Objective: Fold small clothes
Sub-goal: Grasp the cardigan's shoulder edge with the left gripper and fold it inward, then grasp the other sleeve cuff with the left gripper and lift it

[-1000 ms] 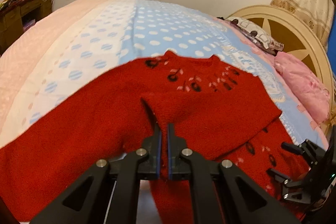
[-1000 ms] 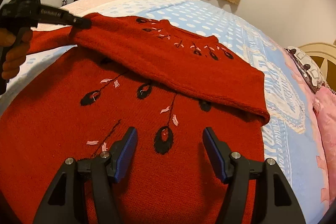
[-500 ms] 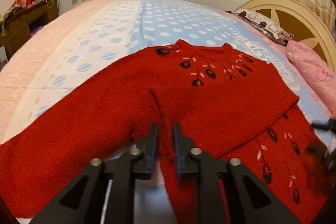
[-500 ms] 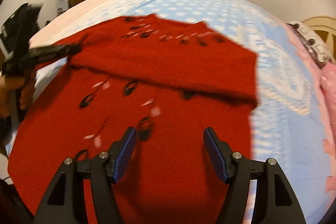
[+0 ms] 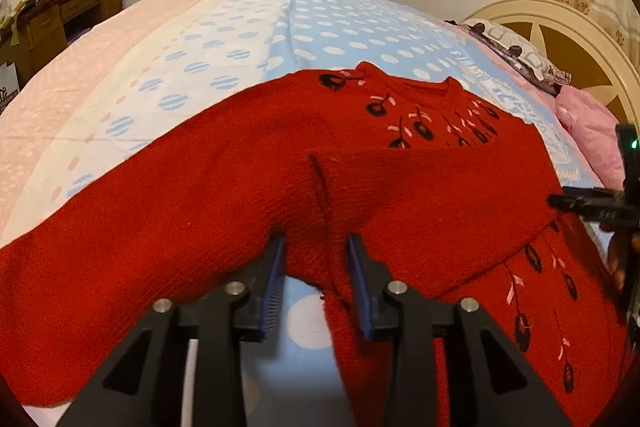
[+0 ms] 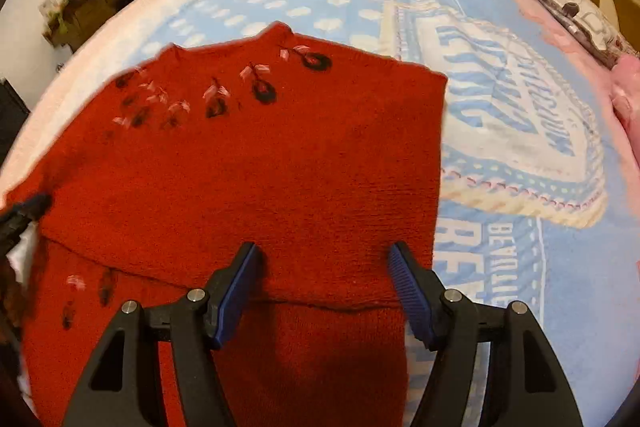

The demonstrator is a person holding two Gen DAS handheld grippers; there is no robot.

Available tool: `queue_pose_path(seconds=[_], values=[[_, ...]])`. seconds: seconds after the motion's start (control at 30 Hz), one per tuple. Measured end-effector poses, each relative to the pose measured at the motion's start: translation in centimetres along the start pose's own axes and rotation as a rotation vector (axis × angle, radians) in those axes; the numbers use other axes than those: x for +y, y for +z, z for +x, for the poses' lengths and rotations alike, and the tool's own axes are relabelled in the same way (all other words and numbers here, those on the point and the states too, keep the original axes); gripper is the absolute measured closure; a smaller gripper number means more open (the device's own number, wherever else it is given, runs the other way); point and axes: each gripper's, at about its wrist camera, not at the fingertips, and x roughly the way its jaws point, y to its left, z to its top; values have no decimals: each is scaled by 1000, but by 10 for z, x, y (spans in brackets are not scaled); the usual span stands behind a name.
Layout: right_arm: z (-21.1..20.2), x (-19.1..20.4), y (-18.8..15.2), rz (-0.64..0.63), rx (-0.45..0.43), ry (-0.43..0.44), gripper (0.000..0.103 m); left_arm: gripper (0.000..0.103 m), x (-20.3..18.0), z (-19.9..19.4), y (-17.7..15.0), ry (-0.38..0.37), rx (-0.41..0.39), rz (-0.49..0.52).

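Bedroom, bed (image 5: 248, 27) with blue polka-dot cover. Red knit sweater (image 5: 400, 195) spread flat on it, one sleeve folded across chest. Left gripper (image 5: 316, 267) parted modestly, sweater's edge between blue pads, not clamped. Right gripper (image 6: 324, 275) spread wide, hovering over folded sleeve near sweater's right edge, holding nothing.

red knit sweater (image 5: 400, 187) | black-and-pink embroidered motifs near collar and down front | lies flat, one sleeve folded across chest (other sleeve spread sideways) | on bedspread (image 5: 240, 39)
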Motion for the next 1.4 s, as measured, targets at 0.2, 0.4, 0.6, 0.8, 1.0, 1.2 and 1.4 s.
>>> queue_pose_path(seconds=[0.2, 0.4, 0.6, 0.8, 1.0, 1.2, 1.4], values=[[-32, 39, 8, -83, -52, -48, 35, 50, 3, -11, 0, -2, -24, -28], [-1, 101, 5, -214, 33, -8, 35, 37, 7, -35, -6, 16, -64, -39], [-13, 128, 6, -247, -11, -69, 35, 30, 24, -71, -21, 69, -103, -3], [-28, 179, 11, -307, -60, 63, 35, 30, 63, -99, -31, 206, -125, -18], [-11, 223, 15, -354, -75, 130, 35, 30, 124, -131, -46, 376, -137, -86], [6, 238, -1, -380, -62, 127, 35, 30, 193, -148, -63, 547, -117, -190], [-13, 232, -4, -365, -97, 122, 35, 30, 232, -138, -69, 570, -91, -318]])
